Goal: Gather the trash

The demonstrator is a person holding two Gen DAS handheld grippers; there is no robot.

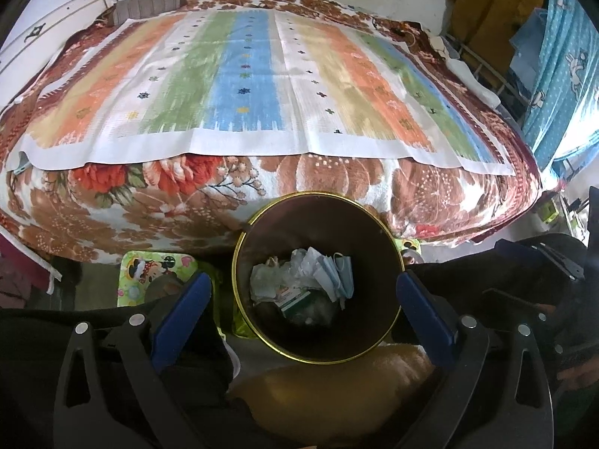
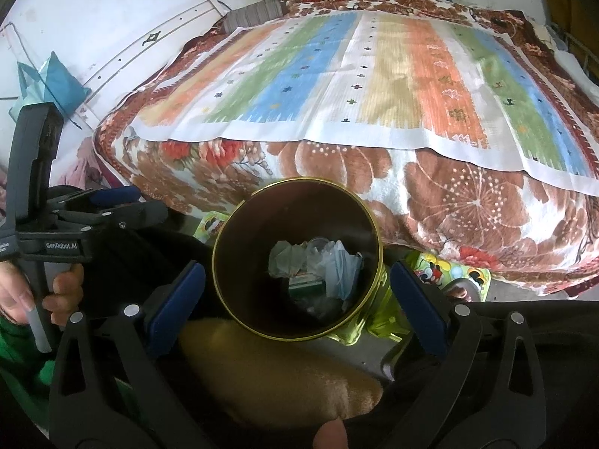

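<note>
So both grippers, left gripper [image 1: 303, 299] and right gripper [image 2: 297, 292], hang wide open with nothing in them over the bin [image 1: 318, 277], which stands on the floor against the bed's [image 1: 262, 86] near edge. Masks and wrappers [image 1: 314, 277] are already inside, probably dropped from above.
</note>
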